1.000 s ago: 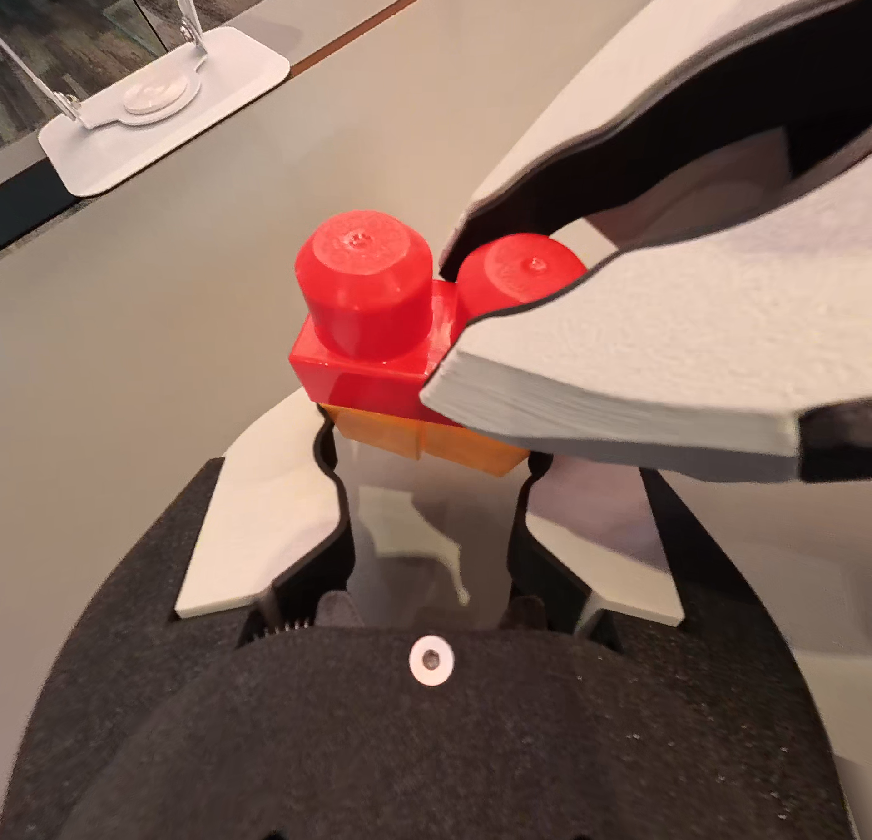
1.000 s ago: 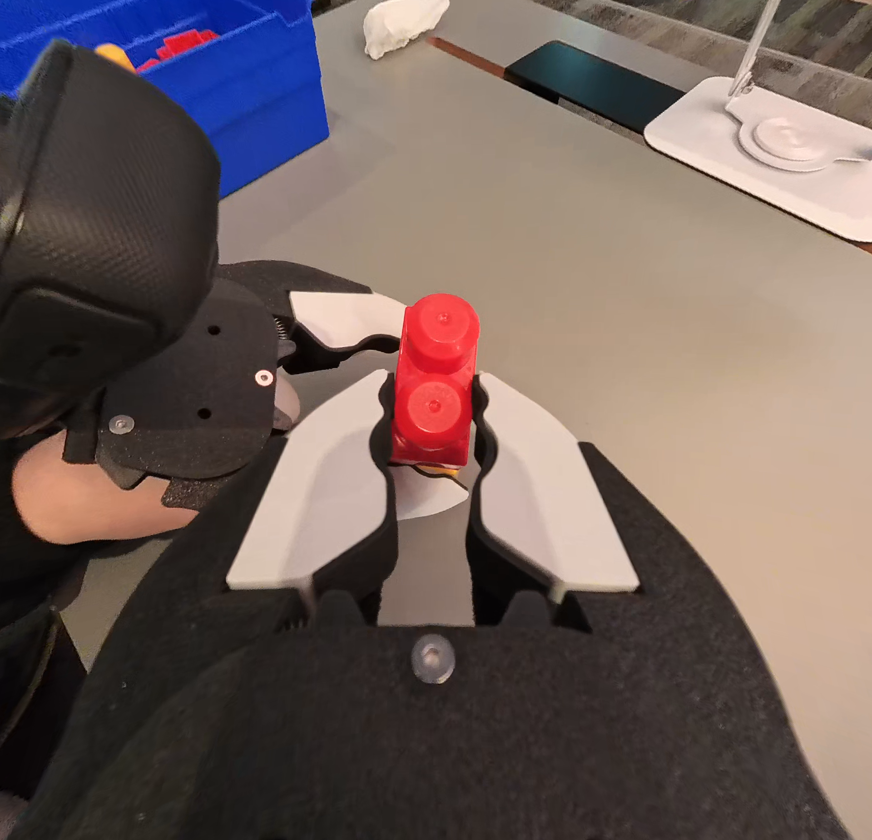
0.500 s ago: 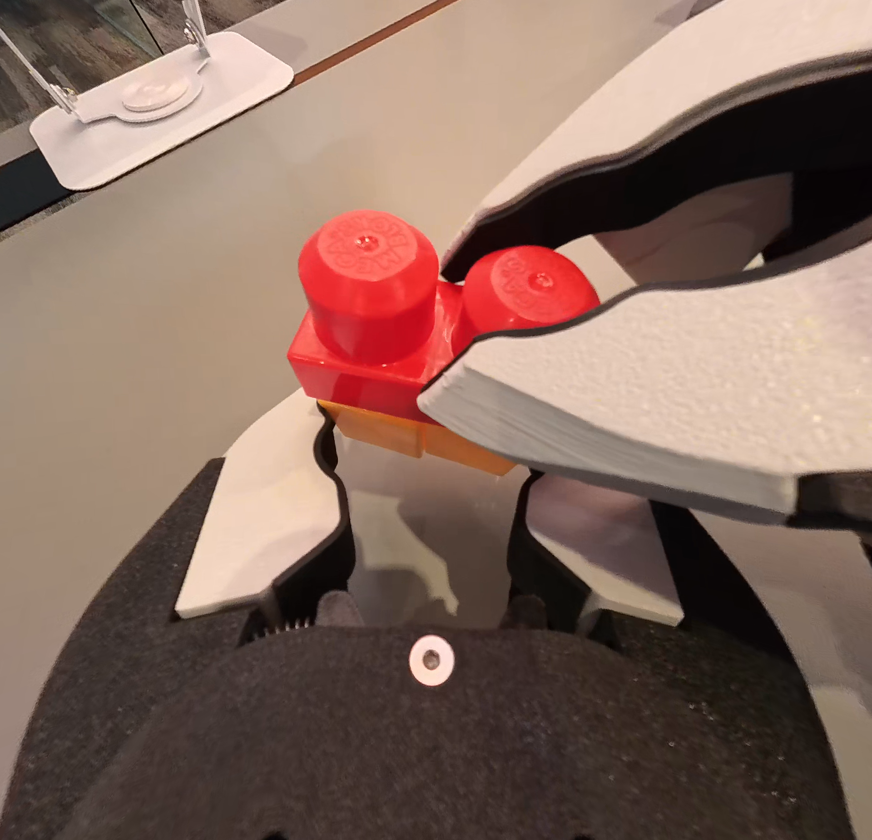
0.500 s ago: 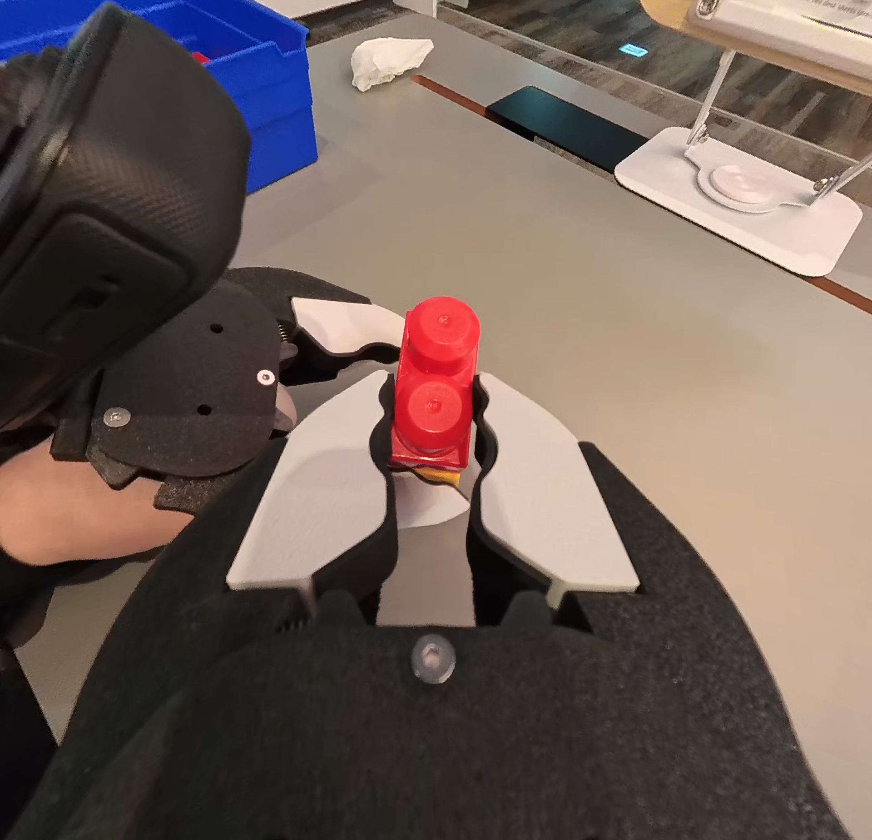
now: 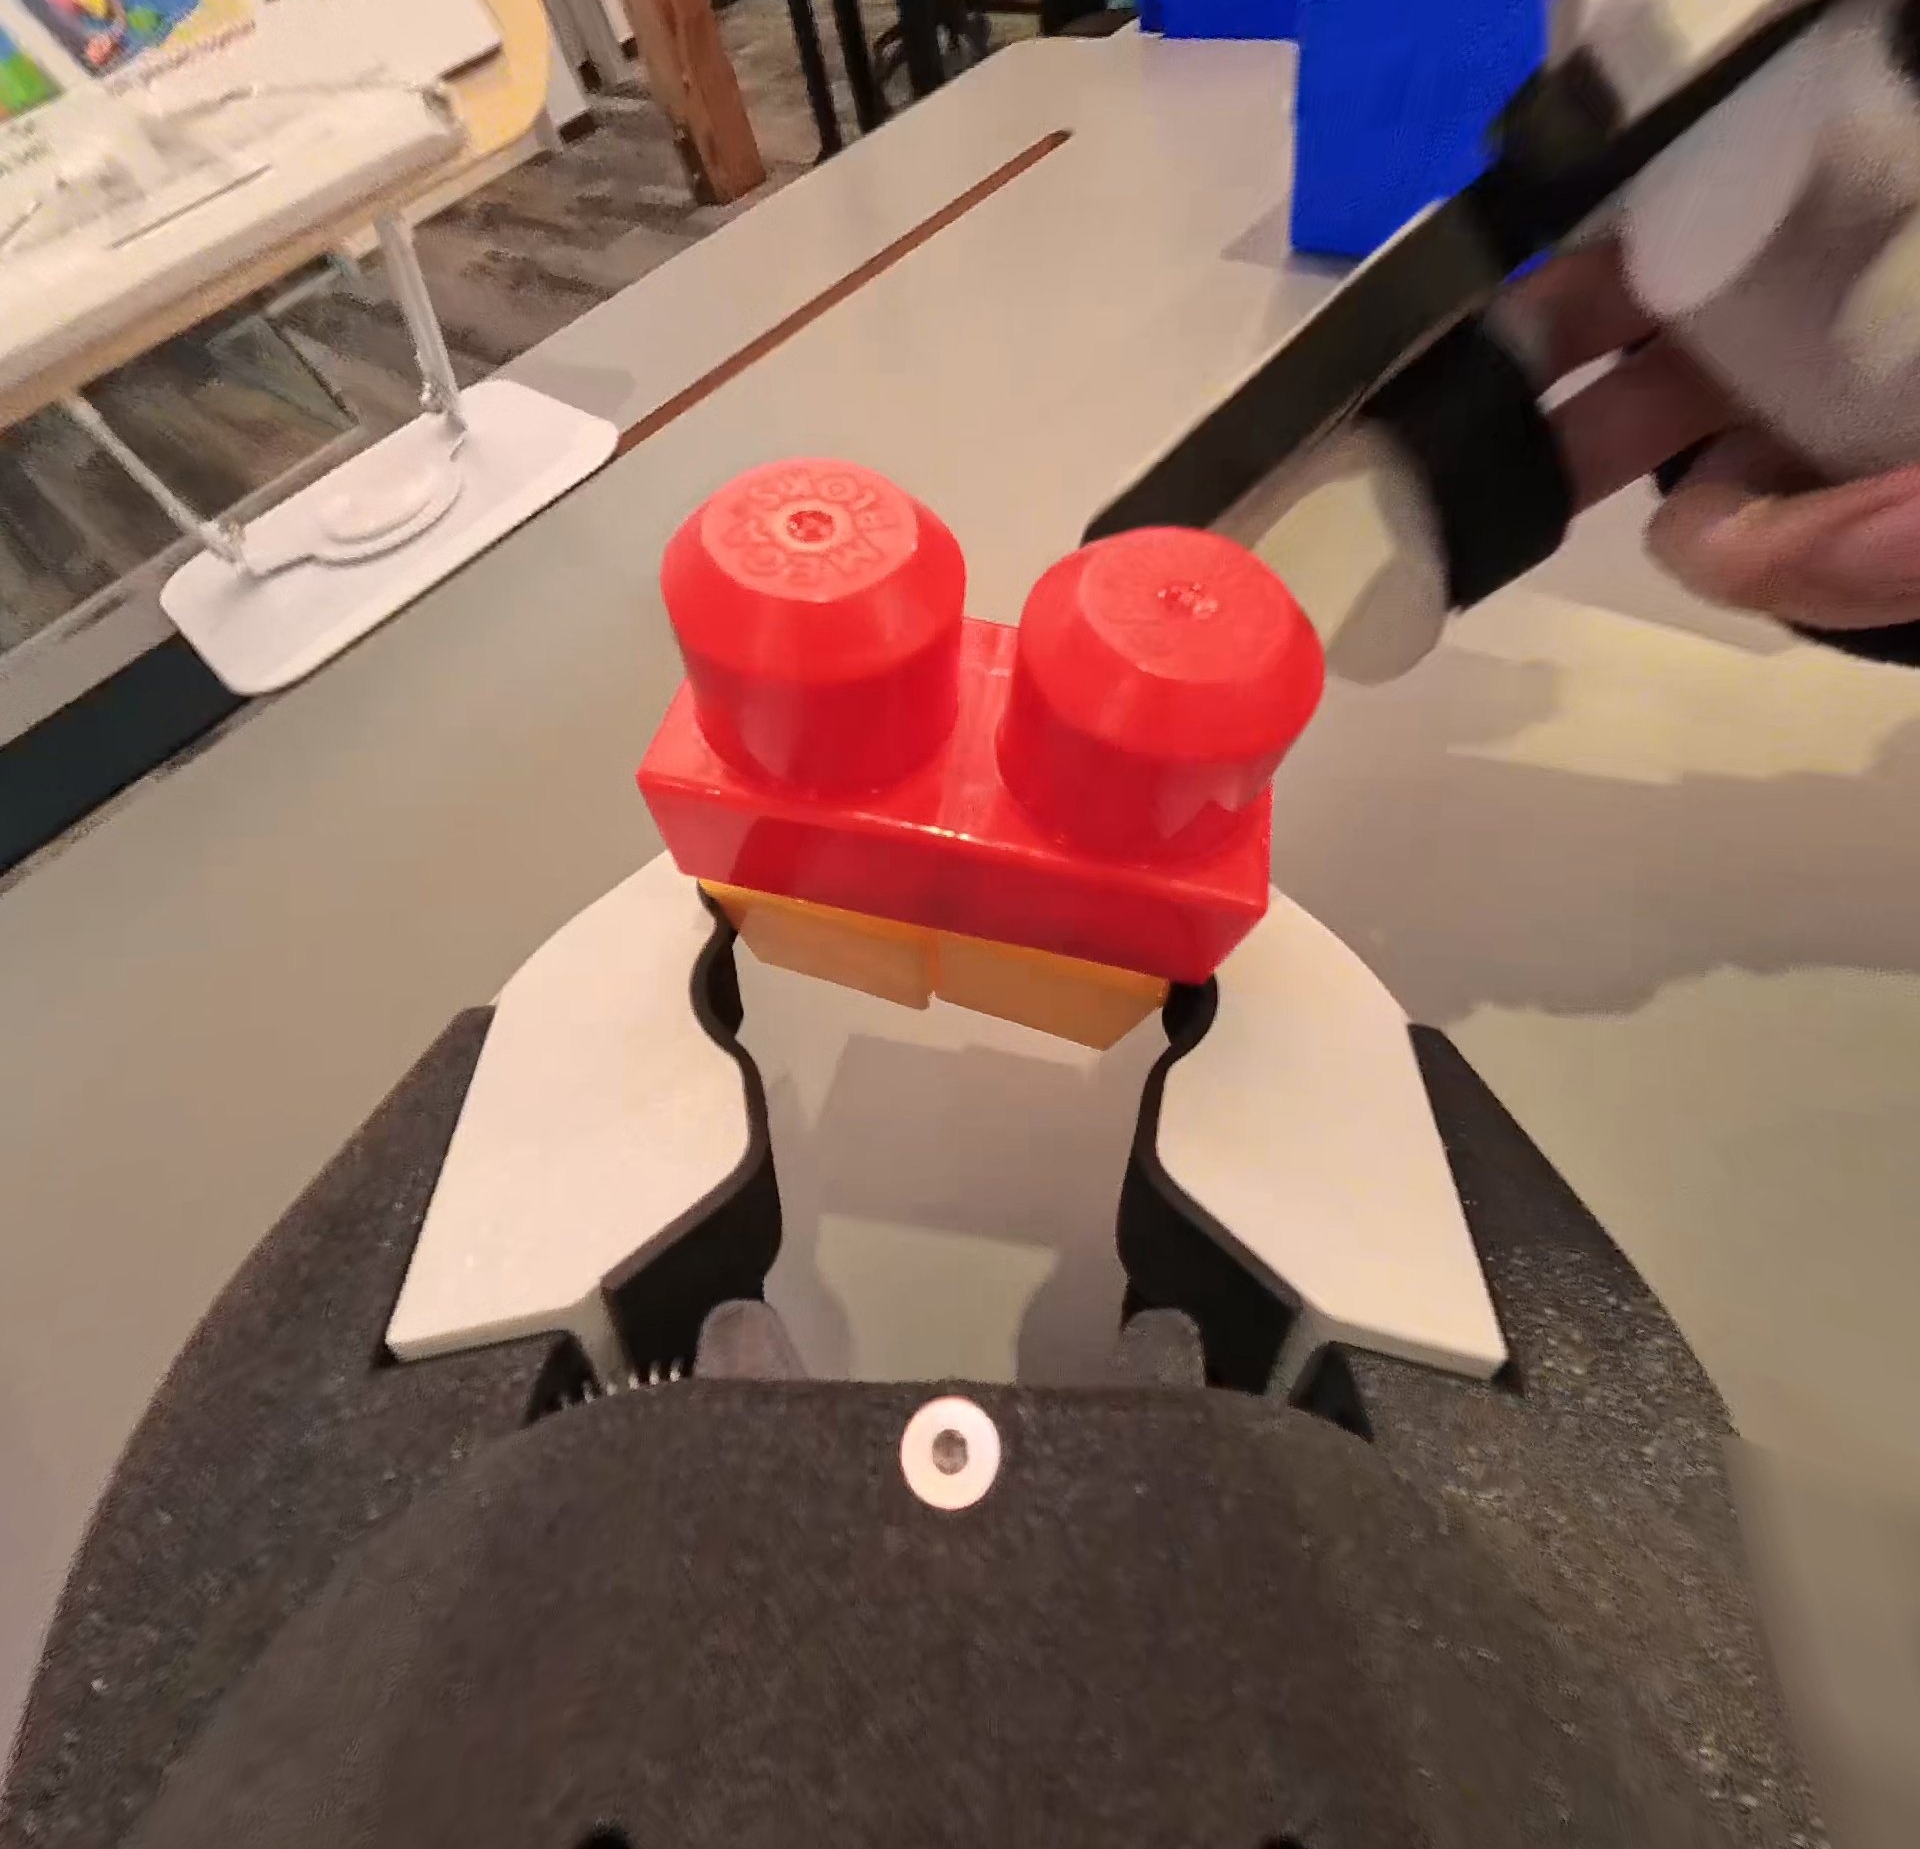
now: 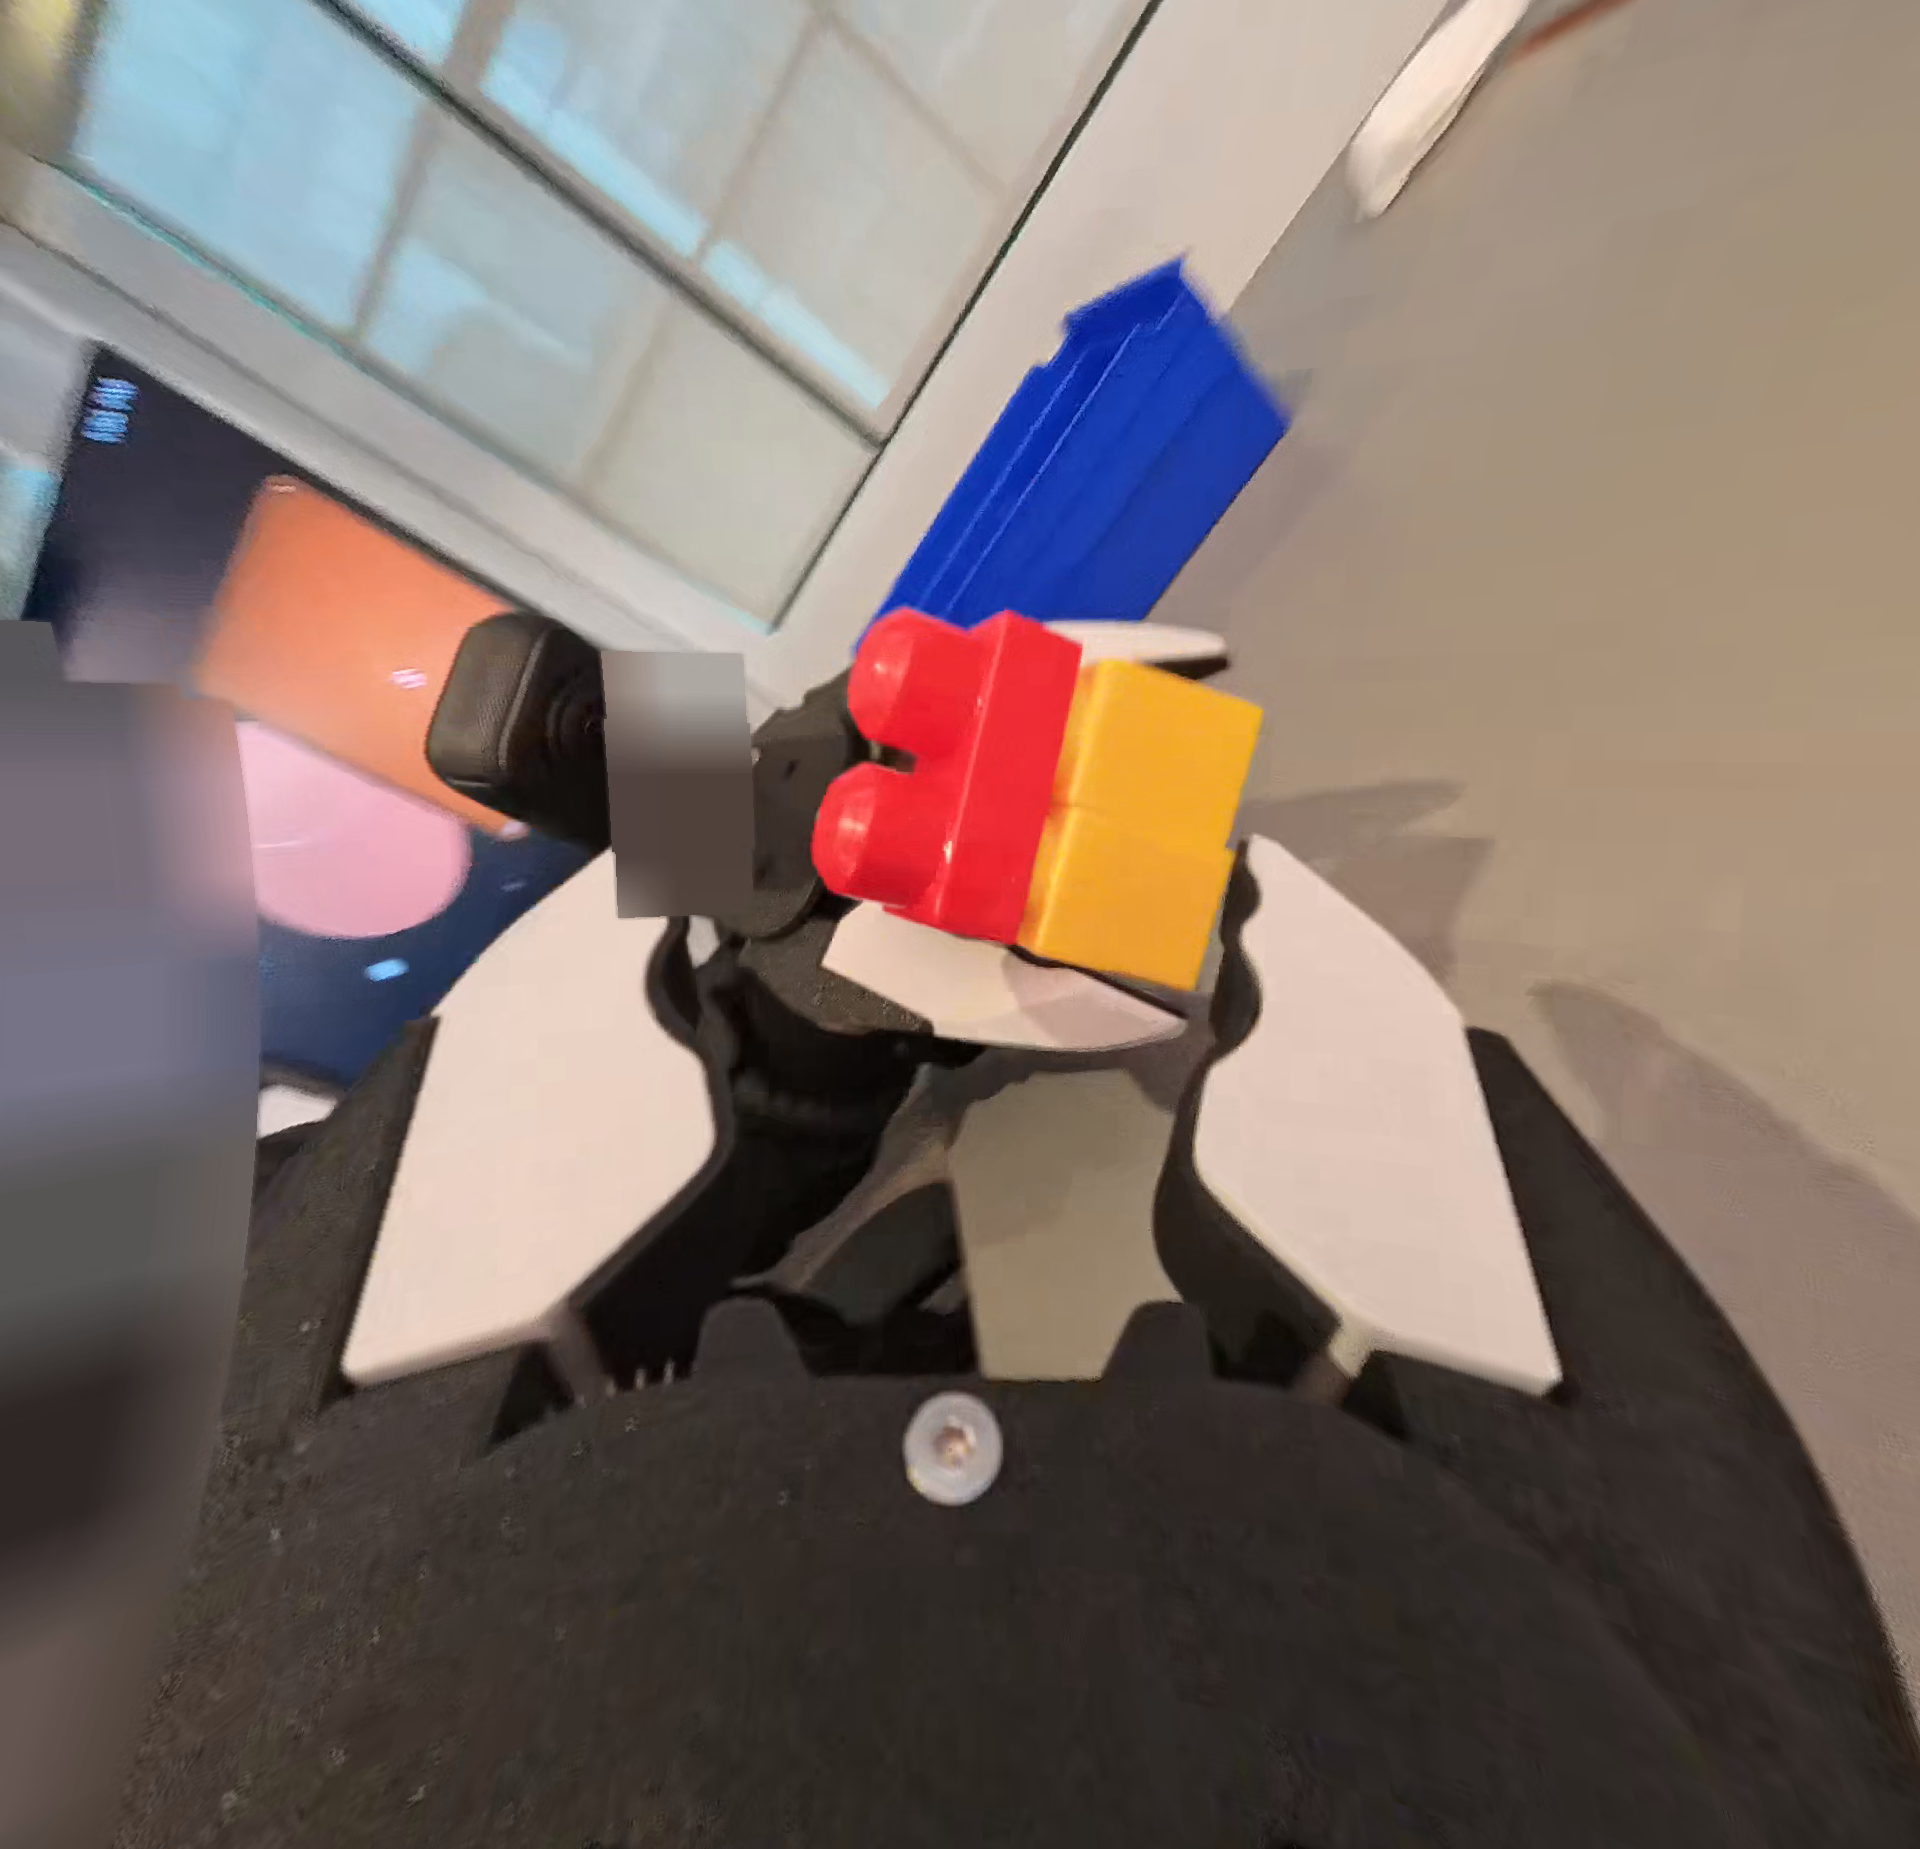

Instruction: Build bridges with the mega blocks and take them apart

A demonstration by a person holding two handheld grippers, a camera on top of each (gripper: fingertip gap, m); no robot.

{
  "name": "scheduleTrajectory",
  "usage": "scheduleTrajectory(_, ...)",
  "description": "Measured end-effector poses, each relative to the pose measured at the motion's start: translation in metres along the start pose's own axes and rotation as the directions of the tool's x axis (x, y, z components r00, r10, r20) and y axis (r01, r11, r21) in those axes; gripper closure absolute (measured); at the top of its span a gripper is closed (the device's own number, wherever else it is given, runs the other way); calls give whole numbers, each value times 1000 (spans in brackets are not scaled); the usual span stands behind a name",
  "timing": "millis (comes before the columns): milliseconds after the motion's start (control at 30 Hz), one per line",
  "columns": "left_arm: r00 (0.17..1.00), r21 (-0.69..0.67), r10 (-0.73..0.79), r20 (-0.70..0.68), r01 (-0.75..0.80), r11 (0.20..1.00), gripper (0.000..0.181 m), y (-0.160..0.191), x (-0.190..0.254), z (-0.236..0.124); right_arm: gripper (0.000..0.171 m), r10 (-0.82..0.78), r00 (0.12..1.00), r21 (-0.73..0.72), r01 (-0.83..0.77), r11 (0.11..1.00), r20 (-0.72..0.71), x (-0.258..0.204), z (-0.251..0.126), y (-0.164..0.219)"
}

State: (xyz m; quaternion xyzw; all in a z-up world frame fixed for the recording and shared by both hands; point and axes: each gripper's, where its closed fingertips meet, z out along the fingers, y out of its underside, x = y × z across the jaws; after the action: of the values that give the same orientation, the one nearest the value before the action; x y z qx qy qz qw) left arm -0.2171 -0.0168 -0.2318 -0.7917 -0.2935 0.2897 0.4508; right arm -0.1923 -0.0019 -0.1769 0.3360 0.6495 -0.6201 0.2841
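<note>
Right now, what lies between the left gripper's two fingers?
A yellow block, the red block pressed onto it; the left wrist view shows this.

Bright, soft shadows, motion-blurred edges

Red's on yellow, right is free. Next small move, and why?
Probably send the right gripper to the blue bin for another block. Its fingers are open and empty, clear of the stack. The red block sits flush on the yellow block, which the left gripper clamps at both ends. A bridge needs more pieces.
</note>
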Motion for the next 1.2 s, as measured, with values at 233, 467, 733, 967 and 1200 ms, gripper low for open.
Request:
scheduleTrajectory(233, 997, -17, 77, -1, -77, 997, 100, -12, 10, -3, 61, 130, 986, -141, -115, 983, 104, -6, 20, 19)
scheduleTrajectory(467, 997, -17, 79, -4, -79, 997, 100, -16, 12, -6, 59, 154, 984, -183, -135, 974, 90, 0, 25, 27)
scheduleTrajectory(733, 993, -35, 114, -6, -115, 993, 100, -18, 16, -3, 63, 204, 970, -232, -170, 958, 132, -9, 29, 34)
scheduleTrajectory(967, 995, -29, 99, -11, -99, 995, 100, -19, 16, -5, 68, 216, 964, -222, -179, 958, 155, -10, 28, 32)
scheduleTrajectory(1200, 996, -38, 93, -8, -93, 995, 101, -17, 16, -4, 70, 206, 967, -212, -172, 962, 149, -7, 28, 32)
